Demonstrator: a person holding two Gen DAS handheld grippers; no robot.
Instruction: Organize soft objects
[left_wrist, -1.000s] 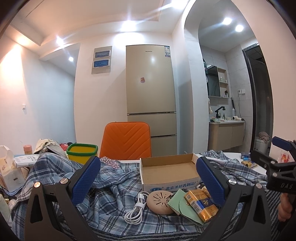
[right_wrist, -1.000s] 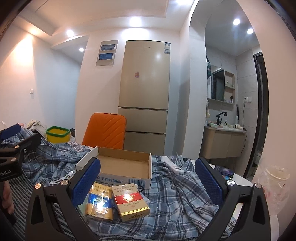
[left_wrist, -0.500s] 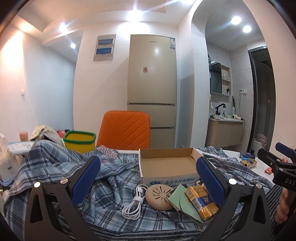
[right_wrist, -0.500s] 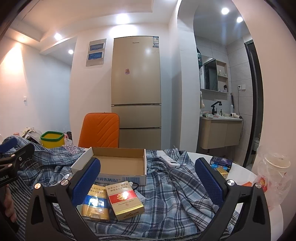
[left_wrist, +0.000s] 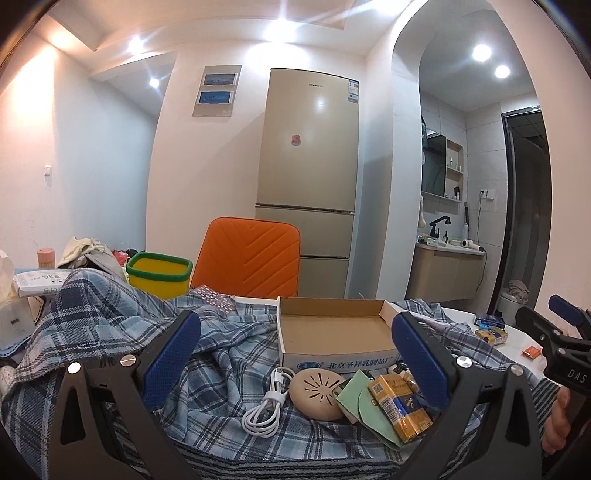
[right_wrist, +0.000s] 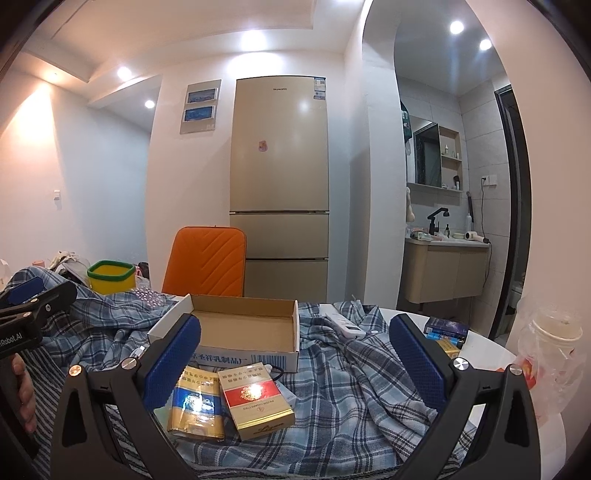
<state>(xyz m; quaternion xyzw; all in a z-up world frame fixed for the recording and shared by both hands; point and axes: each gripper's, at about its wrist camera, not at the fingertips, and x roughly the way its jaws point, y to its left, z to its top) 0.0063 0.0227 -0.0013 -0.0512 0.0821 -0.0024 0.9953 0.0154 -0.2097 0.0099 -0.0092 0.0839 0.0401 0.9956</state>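
Both tools, left tool and right tool, gape wide and empty; better to pinch the plaid shirt by a fold, clear of the cigarette packs.

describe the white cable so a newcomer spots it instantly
Find the open cardboard box on the plaid cloth. Just in front of its left corner lies the white cable, beside a beige round disc. It is the only coiled, strap-bound cord there.

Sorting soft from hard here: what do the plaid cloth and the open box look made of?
Plaid cloth: woven fabric, matte, probably cotton; it lies in soft folds and creases. Open box: corrugated cardboard, raw brown inside, printed white outside; stiff, straight walls.
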